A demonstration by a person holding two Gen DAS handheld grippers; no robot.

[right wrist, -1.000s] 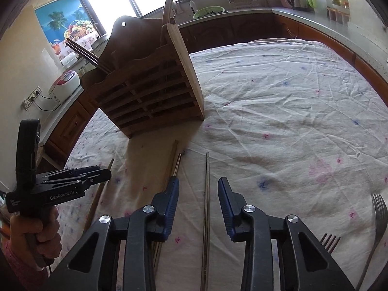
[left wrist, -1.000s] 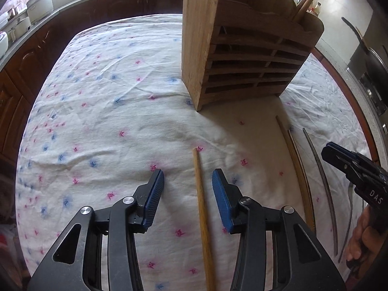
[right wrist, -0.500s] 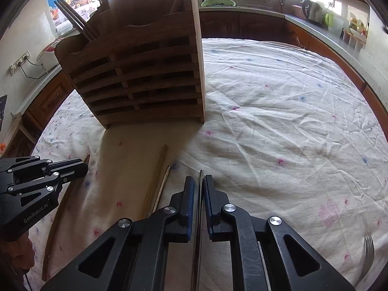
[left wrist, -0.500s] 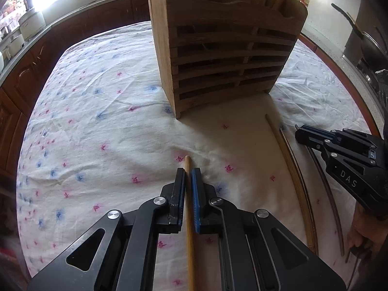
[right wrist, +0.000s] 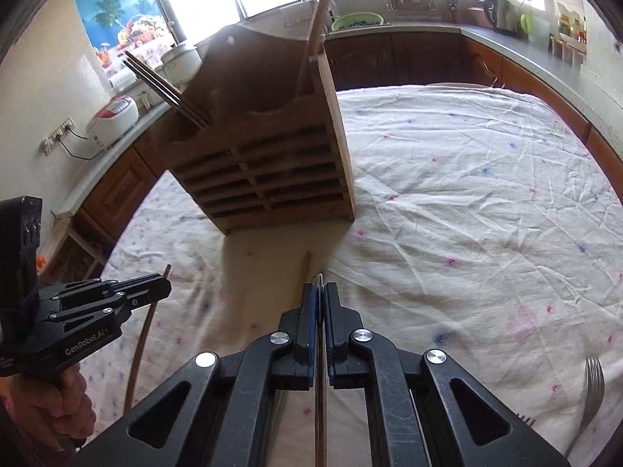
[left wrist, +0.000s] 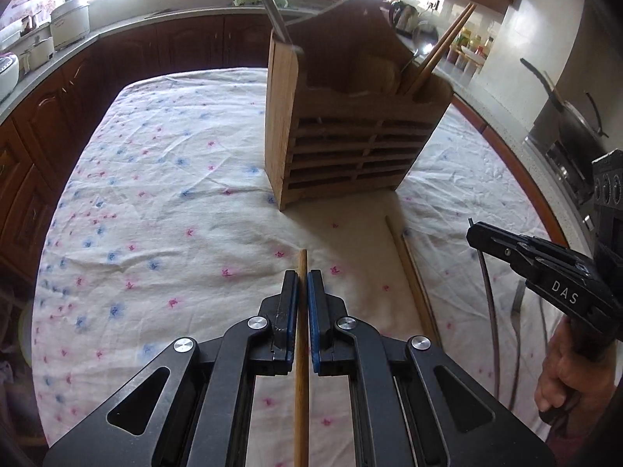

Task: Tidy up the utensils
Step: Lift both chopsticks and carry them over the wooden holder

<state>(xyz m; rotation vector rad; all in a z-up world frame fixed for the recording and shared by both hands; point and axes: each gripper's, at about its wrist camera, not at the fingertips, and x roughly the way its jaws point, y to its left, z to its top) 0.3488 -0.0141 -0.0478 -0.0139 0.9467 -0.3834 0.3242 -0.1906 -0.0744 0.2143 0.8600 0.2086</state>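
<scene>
Chopsticks are what's getting sorted right now, two at once. Over on the left side, the left gripper (left wrist: 303,276) has its blue pads pinched on a long pale wooden chopstick (left wrist: 301,369), jaws having just closed around it, and the stick's tip pokes out a bit past the fingertips above the flowery white tablecloth (left wrist: 155,202). Moving right, another wooden chopstick (left wrist: 409,268) lies loose on the cloth, with a thin dark one just beside it. Then the right gripper (right wrist: 320,288) has also just snapped closed, clamped on a thin dark metal chopstick (right wrist: 319,397). A silver fork (right wrist: 593,385) sits well off to the far right, untouched.

The slatted wooden utensil holder (left wrist: 346,148) stands upright farther back on the table, already with a few sticks leaning in its top slots.

So I'd say this is the pick-up step, both grabs made. Next move looks like carrying each stick up over the holder, tipping it near vertical and dropping it into the chopstick slot. Thin sticks can swivel in the pads, so keep the squeeze firm.
</scene>
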